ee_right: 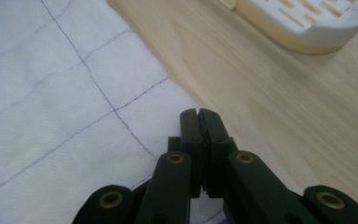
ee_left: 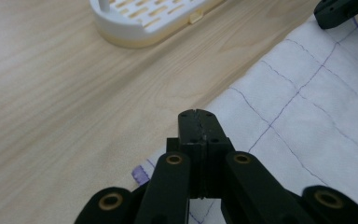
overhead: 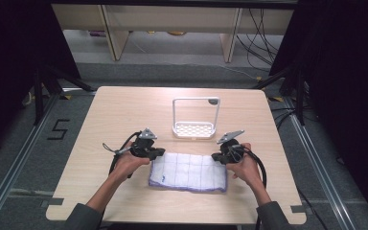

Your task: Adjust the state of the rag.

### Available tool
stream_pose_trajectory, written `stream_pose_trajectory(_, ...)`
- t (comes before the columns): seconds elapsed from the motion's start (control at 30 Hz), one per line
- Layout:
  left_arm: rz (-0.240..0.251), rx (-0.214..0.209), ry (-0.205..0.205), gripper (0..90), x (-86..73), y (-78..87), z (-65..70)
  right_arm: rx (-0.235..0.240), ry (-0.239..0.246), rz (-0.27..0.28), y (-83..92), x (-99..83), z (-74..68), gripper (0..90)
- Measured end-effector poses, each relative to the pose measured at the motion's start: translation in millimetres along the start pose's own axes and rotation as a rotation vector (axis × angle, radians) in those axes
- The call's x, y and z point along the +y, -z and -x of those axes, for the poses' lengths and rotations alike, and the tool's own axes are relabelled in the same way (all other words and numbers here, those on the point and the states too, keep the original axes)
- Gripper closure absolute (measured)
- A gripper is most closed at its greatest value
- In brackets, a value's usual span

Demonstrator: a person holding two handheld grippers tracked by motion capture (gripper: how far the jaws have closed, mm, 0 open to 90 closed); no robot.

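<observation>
Both jaw pairs, left gripper [overhead: 160, 152] and right gripper [overhead: 215, 156], clench the folded cloth's [overhead: 188, 171] far corners; lifting it is left.

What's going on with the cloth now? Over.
Left gripper and right gripper shut at the far corners of the cloth; grip unclear. Cloth flat on table. White rack stands beyond, apart.

High view looks down; both claw views closely share the cloth [ee_left: 307, 102].
</observation>
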State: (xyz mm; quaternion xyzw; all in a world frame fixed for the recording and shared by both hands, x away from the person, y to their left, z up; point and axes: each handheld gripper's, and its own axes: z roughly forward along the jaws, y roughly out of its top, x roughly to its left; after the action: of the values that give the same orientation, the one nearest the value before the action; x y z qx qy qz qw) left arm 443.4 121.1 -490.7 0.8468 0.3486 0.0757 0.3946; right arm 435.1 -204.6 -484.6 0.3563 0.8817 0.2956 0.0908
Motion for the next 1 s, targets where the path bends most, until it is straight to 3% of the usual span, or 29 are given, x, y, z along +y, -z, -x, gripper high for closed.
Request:
stream_pose_trajectory(0.1, -0.006, 0.000, 0.016, 89.2, -2.4, -7.4, -3.4, -0.007, 0.023, -0.020, -4.3, 1.3, 2.5, 89.5)
stream_pose_trajectory(0.17, -0.007, -0.007, 0.001, 88.2, -3.7, -9.0, -4.6, -0.014, 0.011, -0.027, -5.0, 3.0, 1.5, 89.4)
stream_pose_trajectory(0.23, -0.009, 0.010, -0.017, 83.1, -4.5, -8.7, -4.0, -0.021, 0.035, -0.024, -5.9, 3.1, 1.2, 88.3)
stream_pose_trajectory(0.3, 0.004, -0.006, -0.008, 72.4, -5.2, -4.8, -4.6, -0.040, 0.016, -0.011, -7.6, 2.7, 2.2, 75.1)
stream_pose_trajectory(0.37, 0.008, 0.002, -0.017, 67.9, -5.6, -2.2, -5.1, -0.057, -0.007, -0.028, -4.3, 3.0, 1.1, 71.4)
stream_pose_trajectory(0.4, 0.016, 0.019, -0.015, 62.2, -7.2, 3.9, -6.3, -0.093, 0.003, 0.006, 4.1, 4.5, -0.8, 61.4)
stream_pose_trajectory(0.43, 0.016, 0.019, -0.015, 58.2, -7.2, 3.9, -6.3, -0.093, 0.003, 0.006, 4.1, 4.5, -0.8, 61.4)
stream_pose_trajectory(0.47, 0.021, 0.027, -0.007, 55.5, -9.4, 9.0, -7.8, -0.108, -0.019, 0.027, 15.6, 4.3, -1.1, 55.6)
stream_pose_trajectory(0.53, 0.018, 0.020, -0.018, 51.0, -11.9, 11.6, -9.2, -0.121, -0.057, 0.039, 24.0, 1.2, -3.4, 52.1)
stream_pose_trajectory(0.63, 0.012, 0.043, -0.019, 47.3, -14.9, 12.3, -12.3, -0.142, -0.056, 0.025, 31.3, -4.8, -5.1, 50.7)
stream_pose_trajectory(0.73, 0.039, 0.035, 0.008, 47.5, -14.1, 14.6, -14.8, -0.140, -0.070, 0.018, 40.3, -14.8, -13.5, 49.6)
stream_pose_trajectory(0.83, 0.037, 0.033, 0.002, 48.0, -12.8, 16.3, -15.0, -0.124, -0.084, 0.019, 46.4, -21.3, -21.8, 49.4)
stream_pose_trajectory(0.93, 0.023, 0.032, -0.013, 48.2, -9.7, 14.0, -13.7, -0.057, -0.073, 0.068, 53.2, -33.8, -41.0, 49.9)
stream_pose_trajectory(0.97, 0.023, 0.032, -0.013, 48.4, -9.7, 14.0, -13.7, -0.057, -0.073, 0.068, 53.2, -33.8, -41.0, 49.9)
stream_pose_trajectory(1.0, 0.022, 0.031, -0.012, 49.3, -7.8, 10.4, -12.6, -0.036, -0.054, 0.085, 53.5, -38.0, -51.9, 50.7)
